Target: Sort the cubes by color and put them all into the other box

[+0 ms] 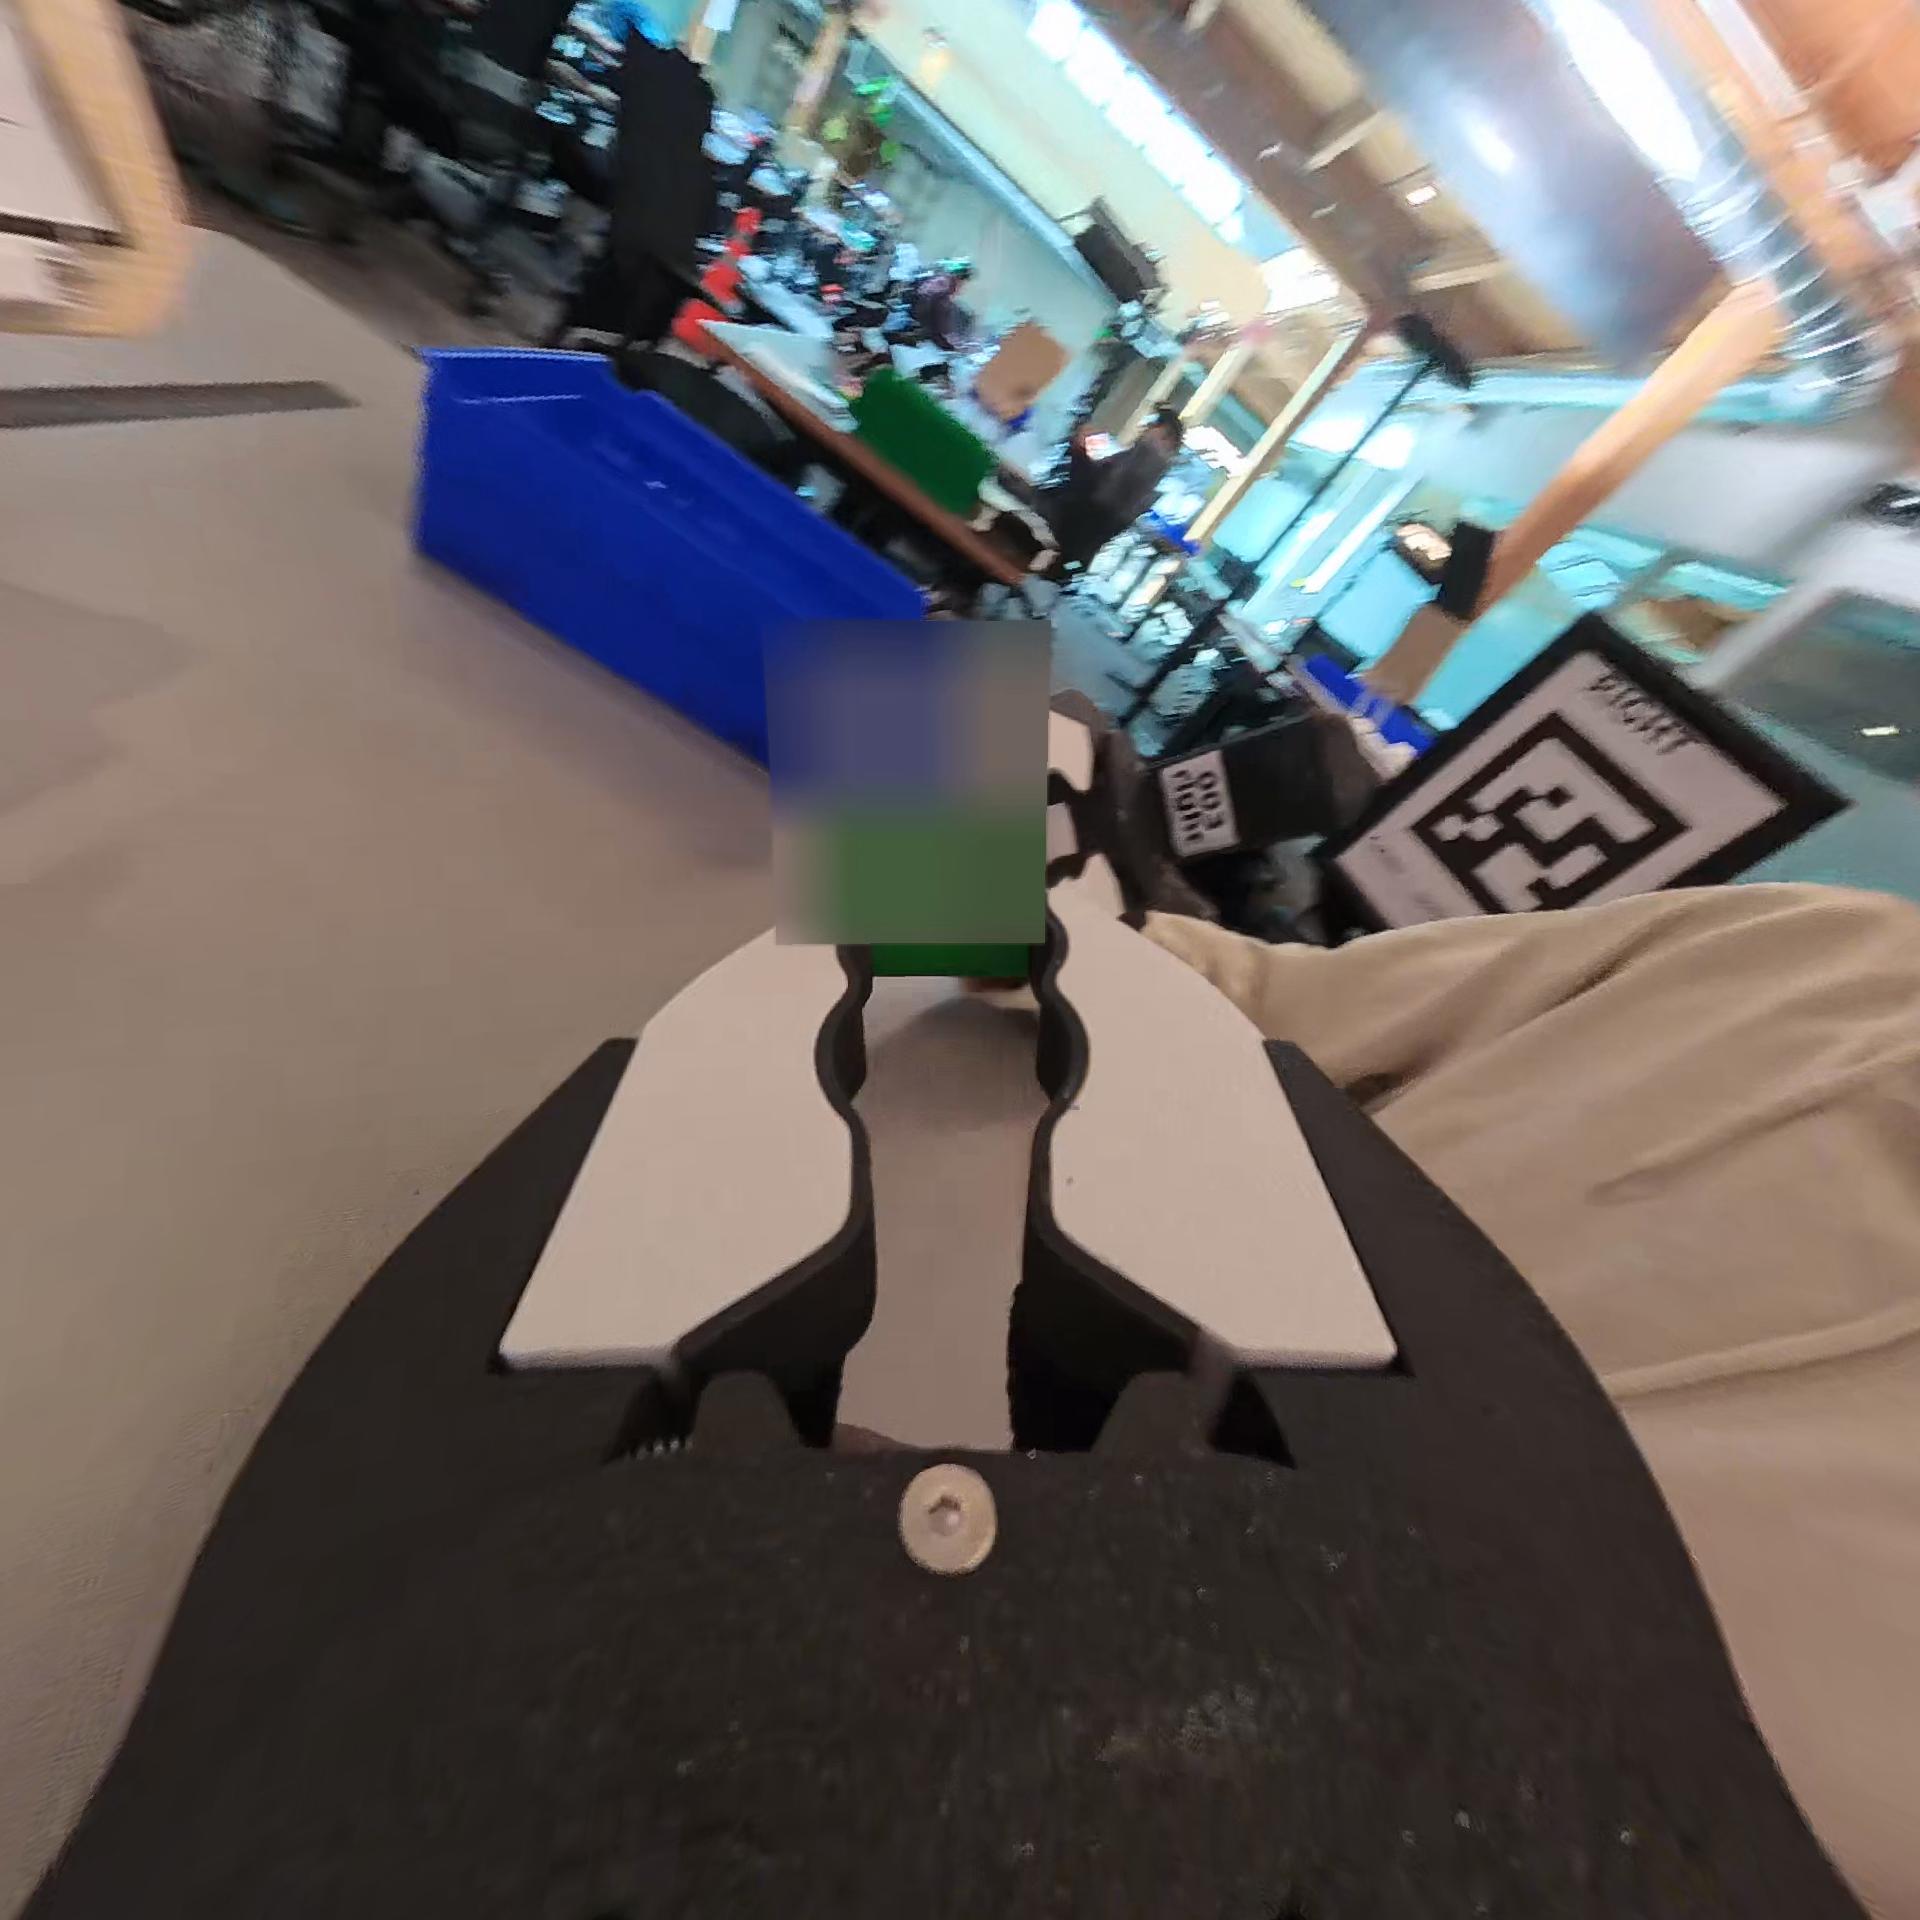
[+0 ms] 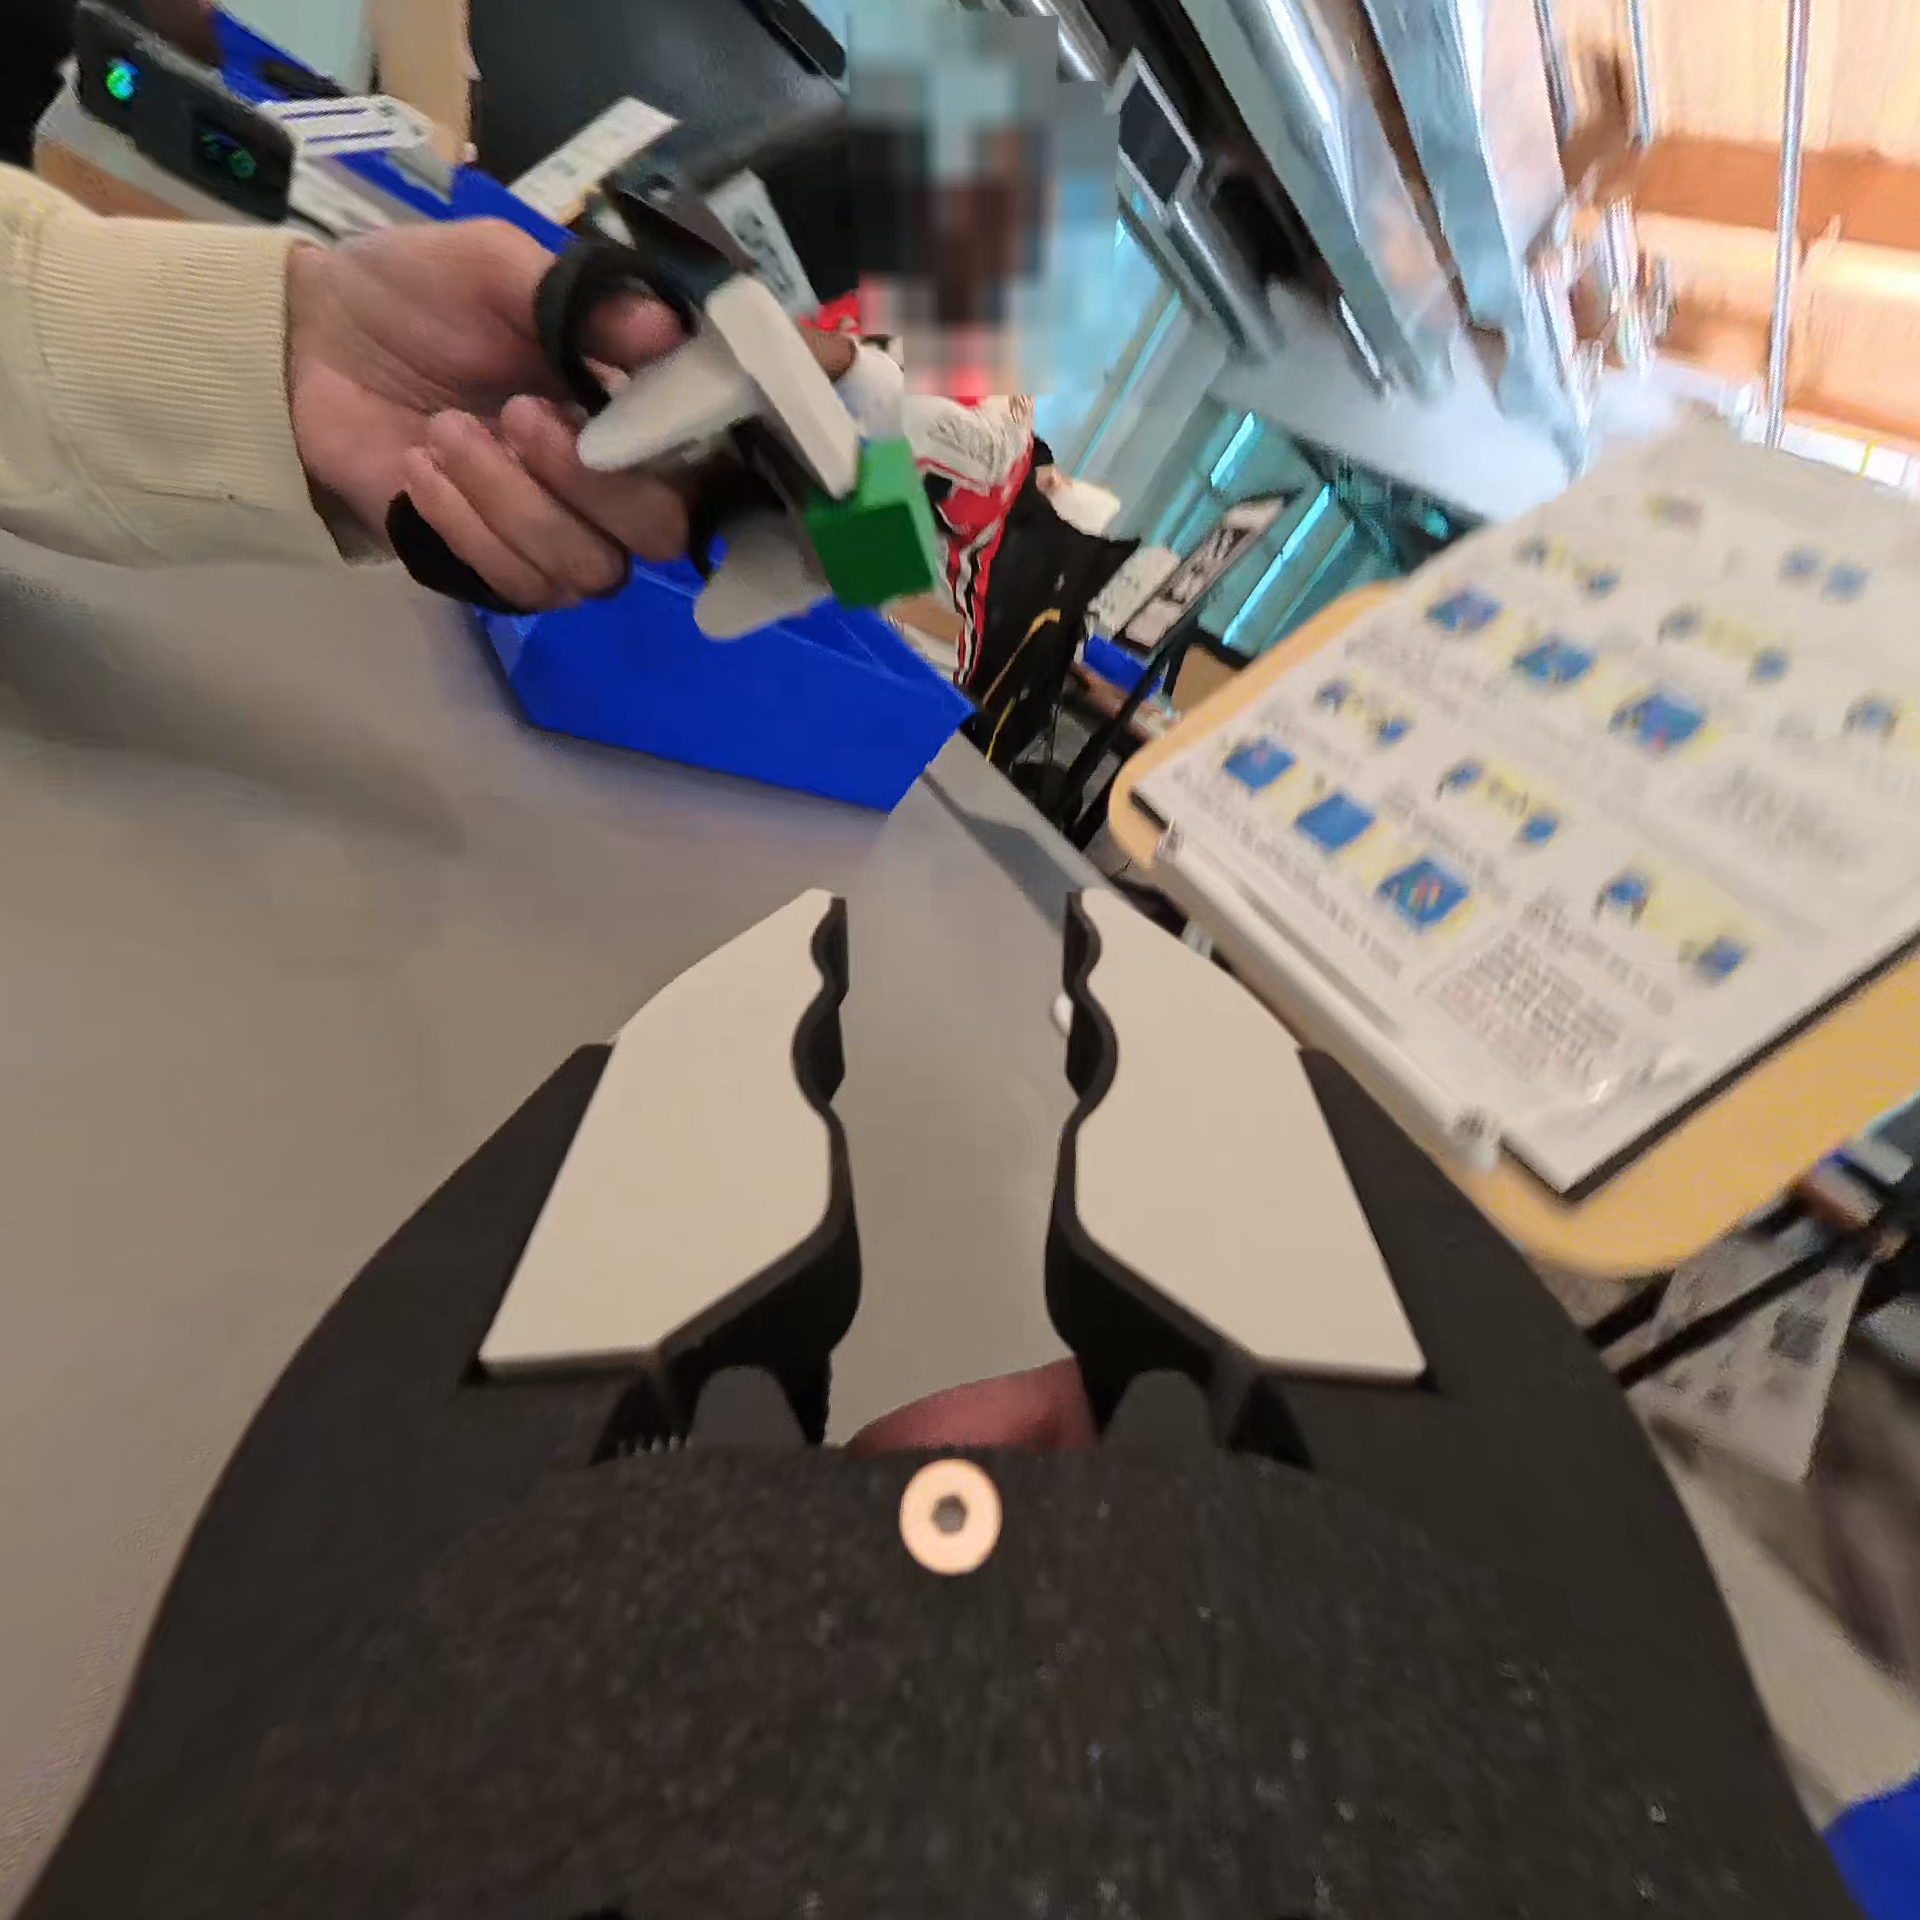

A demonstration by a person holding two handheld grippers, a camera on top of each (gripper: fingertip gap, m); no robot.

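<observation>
— Left hand-held gripper (image 2: 831, 520) raised above the grey bench (image 2: 260, 935), clamped on a green cube (image 2: 873, 535) between its two pale fingers (image 2: 790, 395); gripped by a bare hand (image 2: 447, 405) in a cream sleeve (image 2: 135, 384)

— And from its own camera?

— Same green cube (image 1: 951, 958) pinched at the fingertips of the left hand-held gripper (image 1: 951, 966), most of it hidden behind a mosaic patch; only the lower edge showing

— Whereabouts of the box?

— Blue box (image 2: 748, 696) on the bench, just beyond and below the held cube in the right wrist view; seen farther off in the left wrist view (image 1: 623, 540), well apart from the fingertips. Contents not visible from either angle

— Right side?

— Right hand-held gripper (image 2: 956, 935) low over the bench, jaws apart, nothing between them but bare grey surface. Partly visible in the left wrist view too, past the cream sleeve (image 1: 1558, 1091), carrying a black-and-white square marker (image 1: 1579, 821)

— Anything else around?

— Wooden board (image 2: 1662, 1195) with a laminated picture sheet (image 2: 1558, 810) tilted up beside the bench at right, blurred. Crowded workshop behind, out of focus, with a person in dark clothing (image 1: 665, 187) standing past the blue box and a green shape (image 1: 925, 442) on a far table
</observation>
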